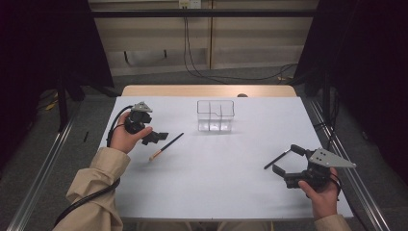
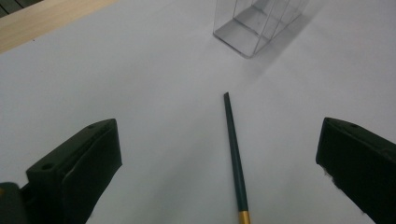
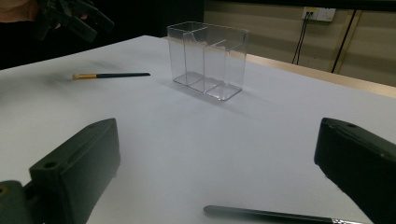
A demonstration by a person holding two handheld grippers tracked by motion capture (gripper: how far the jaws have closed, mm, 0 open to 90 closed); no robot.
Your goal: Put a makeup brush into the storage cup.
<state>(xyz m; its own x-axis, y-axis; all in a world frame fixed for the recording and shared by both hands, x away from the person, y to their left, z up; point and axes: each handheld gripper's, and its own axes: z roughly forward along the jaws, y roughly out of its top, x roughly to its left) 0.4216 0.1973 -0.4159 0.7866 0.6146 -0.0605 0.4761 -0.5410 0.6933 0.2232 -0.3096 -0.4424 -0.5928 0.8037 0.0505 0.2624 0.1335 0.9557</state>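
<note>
Brushes lie flat on the white tabletop (image 1: 211, 168): a gold-ferruled brush (image 1: 166, 146) toward the left edge, between the spread jaws of the left claw (image 1: 155, 137); a dark brush (image 1: 276, 159) near the right edge, before the spread right claw (image 1: 287, 161). Clear divided organizer (image 1: 215, 115) stands toward the far edge.

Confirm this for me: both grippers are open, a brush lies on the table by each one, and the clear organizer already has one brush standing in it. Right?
Not quite. The clear organizer holds nothing; the right gripper view shows its compartments bare. The rest stands: the left gripper and right gripper are open, the gold-banded brush lies by the left one and the dark brush by the right.
</note>
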